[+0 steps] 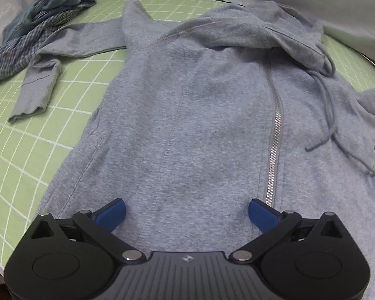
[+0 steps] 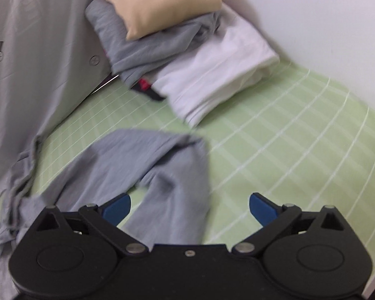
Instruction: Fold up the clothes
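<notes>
A light blue zip hoodie (image 1: 200, 115) lies flat, front up, on the green grid mat (image 1: 25, 150). Its hood is at the far end, its zipper (image 1: 275, 145) runs down the right half, and one sleeve (image 1: 50, 67) stretches out to the left. My left gripper (image 1: 186, 211) hovers open and empty over the hoodie's near hem. In the right wrist view the hoodie's other sleeve (image 2: 162, 170) lies bent on the mat. My right gripper (image 2: 190, 206) is open and empty just above that sleeve.
A crumpled blue checked shirt (image 1: 30, 40) lies at the mat's far left. A stack of folded clothes, beige (image 2: 162, 2), grey (image 2: 147, 47) and white (image 2: 217, 75), sits at the back by the wall. A grey cloth (image 2: 32, 62) hangs along the left side.
</notes>
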Demonstrator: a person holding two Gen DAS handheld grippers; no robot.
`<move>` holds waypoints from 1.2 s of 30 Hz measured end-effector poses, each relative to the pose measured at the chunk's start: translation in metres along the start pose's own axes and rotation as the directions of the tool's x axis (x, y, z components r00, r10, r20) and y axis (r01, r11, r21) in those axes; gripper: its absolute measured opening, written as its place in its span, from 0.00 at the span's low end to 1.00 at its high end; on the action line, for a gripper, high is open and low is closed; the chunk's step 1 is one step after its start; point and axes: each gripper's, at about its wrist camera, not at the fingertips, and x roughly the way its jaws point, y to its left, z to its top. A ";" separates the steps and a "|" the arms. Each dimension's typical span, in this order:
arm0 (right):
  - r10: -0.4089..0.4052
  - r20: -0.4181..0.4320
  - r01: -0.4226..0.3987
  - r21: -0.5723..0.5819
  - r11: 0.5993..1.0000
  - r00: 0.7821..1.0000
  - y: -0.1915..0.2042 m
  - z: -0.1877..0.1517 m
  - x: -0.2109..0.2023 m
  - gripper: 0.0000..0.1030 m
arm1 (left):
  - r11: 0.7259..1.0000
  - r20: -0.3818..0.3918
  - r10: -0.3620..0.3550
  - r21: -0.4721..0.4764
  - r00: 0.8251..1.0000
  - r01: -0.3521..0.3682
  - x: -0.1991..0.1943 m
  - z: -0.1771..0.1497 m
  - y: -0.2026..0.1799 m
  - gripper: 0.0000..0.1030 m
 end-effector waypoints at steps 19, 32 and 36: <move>-0.033 0.009 0.034 -0.236 0.971 0.999 -0.001 0.023 0.074 0.55 | 0.991 -0.044 0.060 -0.121 0.997 -0.065 0.003 0.011 -0.006 1.00; -0.034 0.203 0.103 -0.339 0.935 0.979 0.006 0.051 0.028 0.00 | 0.992 -0.018 0.057 -0.113 0.998 -0.059 0.002 0.005 -0.005 1.00; -0.025 0.334 0.184 -0.454 0.872 0.942 0.024 0.042 -0.014 0.00 | 0.992 -0.017 0.056 -0.113 0.998 -0.058 0.003 0.005 -0.004 1.00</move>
